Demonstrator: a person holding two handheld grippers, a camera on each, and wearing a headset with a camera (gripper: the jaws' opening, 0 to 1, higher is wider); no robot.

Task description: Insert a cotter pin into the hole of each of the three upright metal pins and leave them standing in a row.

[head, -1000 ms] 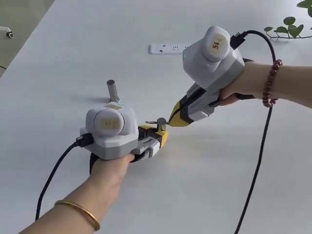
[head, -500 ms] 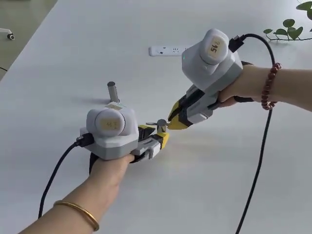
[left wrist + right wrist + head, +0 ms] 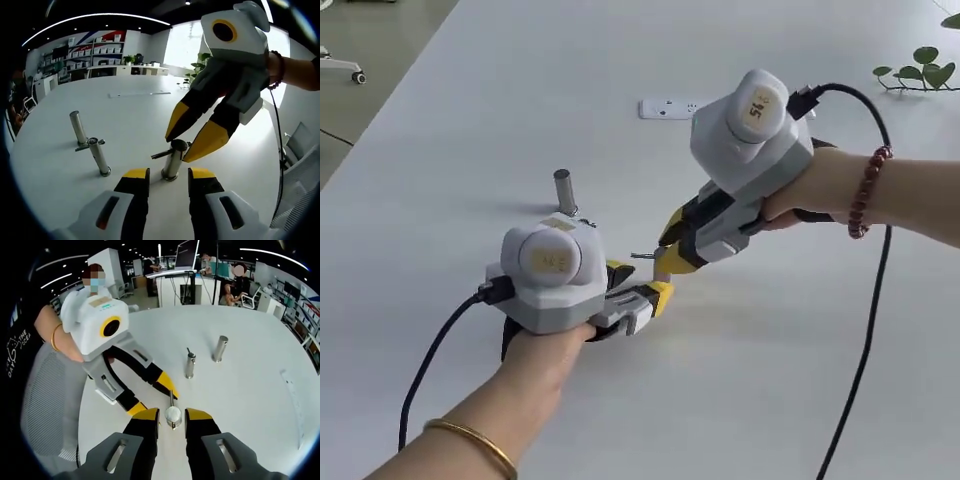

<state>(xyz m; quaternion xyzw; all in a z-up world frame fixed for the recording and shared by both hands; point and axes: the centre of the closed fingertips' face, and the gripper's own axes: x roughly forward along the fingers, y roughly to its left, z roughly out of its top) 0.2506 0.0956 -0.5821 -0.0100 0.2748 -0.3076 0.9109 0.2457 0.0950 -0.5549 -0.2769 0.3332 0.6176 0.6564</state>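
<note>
Three upright metal pins stand on the white table [image 3: 520, 90]. In the left gripper view the far pin [image 3: 77, 127] is bare. The middle pin [image 3: 99, 156] carries a cotter pin, and so does the near pin [image 3: 173, 160], whose cotter pin [image 3: 161, 154] sticks out sideways. My left gripper [image 3: 167, 177] is open, its jaws either side of the near pin's base without touching. My right gripper [image 3: 172, 417] is open around that pin's top [image 3: 173, 415]. In the head view the left gripper [image 3: 645, 293] sits below the right gripper [image 3: 672, 245], with the bare pin [image 3: 563, 190] behind.
A white power strip [image 3: 670, 106] lies farther back on the table and a leafy plant [image 3: 920, 75] sits at the far right. Black cables [image 3: 865, 330] trail from both grippers. People and desks show in the background of the right gripper view.
My right gripper's jaws have spread apart and now straddle the near pin's top. The cotter pin stays in that pin. The left gripper has barely moved.
</note>
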